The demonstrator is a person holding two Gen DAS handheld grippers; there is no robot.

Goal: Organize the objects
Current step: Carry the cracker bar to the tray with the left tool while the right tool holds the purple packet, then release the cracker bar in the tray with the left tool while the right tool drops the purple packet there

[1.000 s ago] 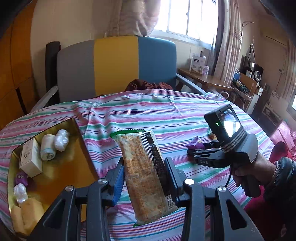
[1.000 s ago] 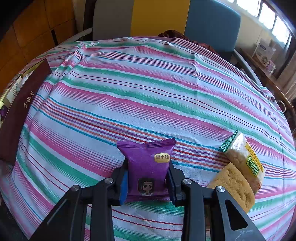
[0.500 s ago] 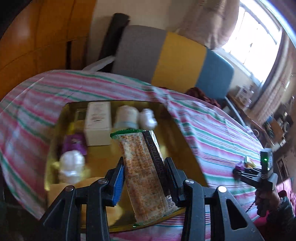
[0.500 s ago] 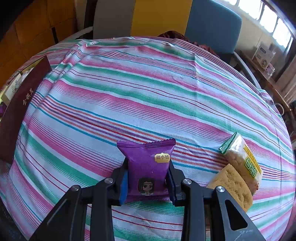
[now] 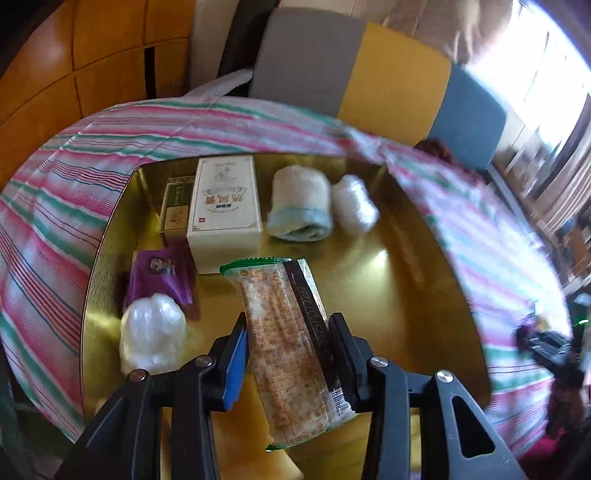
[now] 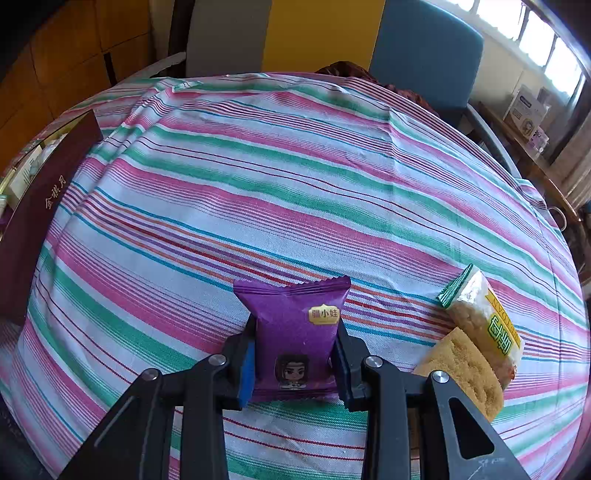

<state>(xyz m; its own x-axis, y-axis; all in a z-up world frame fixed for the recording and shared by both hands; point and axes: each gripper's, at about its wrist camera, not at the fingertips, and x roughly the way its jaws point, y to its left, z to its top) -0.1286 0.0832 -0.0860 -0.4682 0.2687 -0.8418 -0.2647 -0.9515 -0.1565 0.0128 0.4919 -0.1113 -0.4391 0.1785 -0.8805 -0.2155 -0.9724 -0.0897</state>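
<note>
My left gripper [image 5: 288, 332] is shut on a long clear-wrapped snack bar [image 5: 284, 332] and holds it over the gold tray [image 5: 406, 295]. The tray holds a white box [image 5: 225, 206], a green box [image 5: 175, 206], a rolled towel [image 5: 301, 203], two white wrapped balls [image 5: 354, 205] [image 5: 151, 336] and a purple packet [image 5: 160, 277]. My right gripper [image 6: 293, 347] is shut on a purple snack packet [image 6: 295, 332] just above the striped tablecloth [image 6: 258, 184]. The right gripper also shows in the left wrist view [image 5: 550, 347].
A green-ended rice cracker packet [image 6: 484, 317] and a yellow sponge-like cake [image 6: 465, 373] lie on the cloth to the right of my right gripper. The tray's dark red wall [image 6: 40, 214] stands at the far left. A grey, yellow and blue chair [image 6: 325, 33] is behind the table.
My left gripper has swung left with the snack bar, from over the cloth to over the gold tray and closer to it. The right gripper has stayed nearly still with the purple packet.
</note>
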